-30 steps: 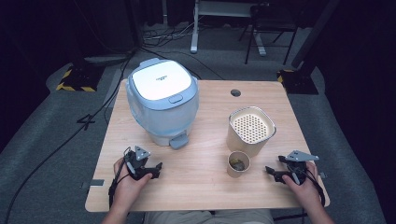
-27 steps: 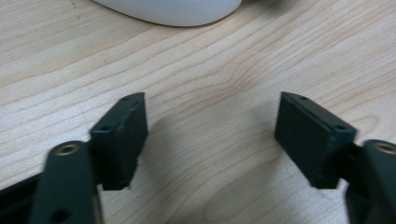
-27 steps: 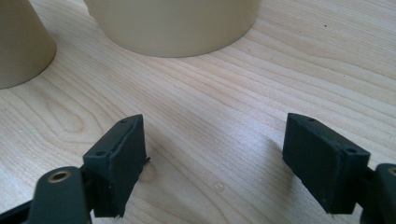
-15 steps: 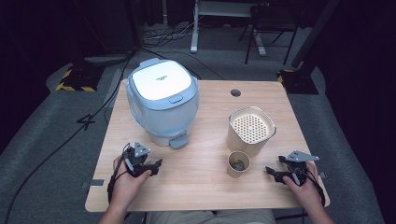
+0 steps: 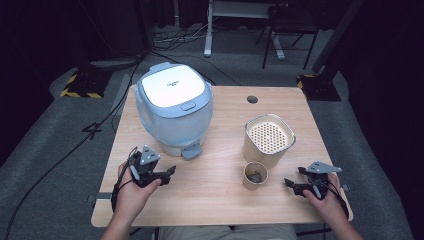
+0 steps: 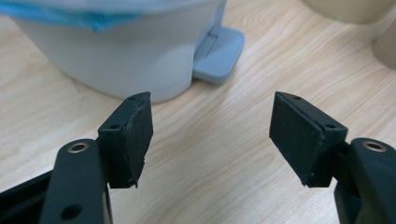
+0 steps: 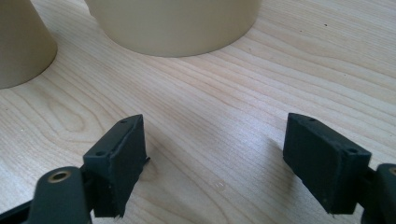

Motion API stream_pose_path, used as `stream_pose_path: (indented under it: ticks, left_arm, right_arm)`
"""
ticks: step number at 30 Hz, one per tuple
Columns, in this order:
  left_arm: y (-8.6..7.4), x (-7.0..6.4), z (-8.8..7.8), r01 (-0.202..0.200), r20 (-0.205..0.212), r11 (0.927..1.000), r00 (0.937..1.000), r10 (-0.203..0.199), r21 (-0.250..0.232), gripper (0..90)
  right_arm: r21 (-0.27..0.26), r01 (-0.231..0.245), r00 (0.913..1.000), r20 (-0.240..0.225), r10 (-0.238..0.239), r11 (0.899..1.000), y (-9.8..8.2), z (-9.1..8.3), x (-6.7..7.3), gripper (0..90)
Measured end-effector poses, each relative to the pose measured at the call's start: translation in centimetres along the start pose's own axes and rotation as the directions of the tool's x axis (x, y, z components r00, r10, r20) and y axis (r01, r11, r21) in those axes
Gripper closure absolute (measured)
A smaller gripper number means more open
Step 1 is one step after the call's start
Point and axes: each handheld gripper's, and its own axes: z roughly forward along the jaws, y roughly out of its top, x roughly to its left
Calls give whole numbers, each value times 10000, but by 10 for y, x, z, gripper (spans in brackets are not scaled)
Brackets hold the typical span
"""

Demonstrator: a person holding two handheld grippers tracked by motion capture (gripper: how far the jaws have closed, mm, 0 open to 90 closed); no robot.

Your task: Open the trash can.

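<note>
stage: start, nothing moved | left tool [image 5: 169, 172]: jaws apart after narrowing, empty, near lidded pedal bin [image 5: 173, 107] foot pedal [image 6: 218, 53] | right tool [image 5: 291, 183]: parted, empty, beside paper cup [image 5: 255, 175] by perforated canister [image 5: 268, 140] | left: all handling on table [image 5: 220, 200]

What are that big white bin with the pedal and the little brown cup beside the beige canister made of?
The bin looks like smooth moulded plastic: glossy white lid, pale blue trim and pedal. The cup looks like matte brown paper or card, judging by its thin rim; plastic can't be ruled out. Both stand on a table with a light wood-grain top.
</note>
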Motion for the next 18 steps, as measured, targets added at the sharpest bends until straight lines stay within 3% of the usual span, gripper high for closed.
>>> stream_pose_path:
  ticks: [7, 10, 12, 13, 14, 17, 18]
  left_arm:
    - [16, 1, -16, -85, 113, 9973, 9999, 93, -727, 319]
    - [24, 2, -23, -100, 289, 9909, 9995, 140, -1340, 331]
    - [25, 2, -24, -57, 349, 9894, 9993, 109, -1448, 335]
    - [28, 2, -27, -41, 504, 9842, 9986, 132, -1768, 336]
    - [28, 2, -27, -41, 504, 9842, 9986, 132, -1768, 338]
    - [33, 3, -33, -145, 612, 9730, 9977, 293, -2305, 347]
    - [33, 3, -33, -145, 612, 9730, 9977, 293, -2305, 352]
  right_arm:
    - [-2, 5, 10000, -4, -5, 10000, 0, 0, 0, 214]
    - [6, 24, 10000, 11, -24, 10000, 0, 0, 0, 214]
    - [5, 24, 10000, 11, -24, 10000, 0, 0, 0, 214]
    - [1, 6, 10000, 17, -6, 10000, 0, 0, 0, 214]
    - [1, 6, 10000, 17, -6, 10000, 0, 0, 0, 214]
    - [-5, 6, 10000, -4, -6, 10000, 0, 0, 0, 213]
    - [-5, 6, 10000, -4, -6, 10000, 0, 0, 0, 213]
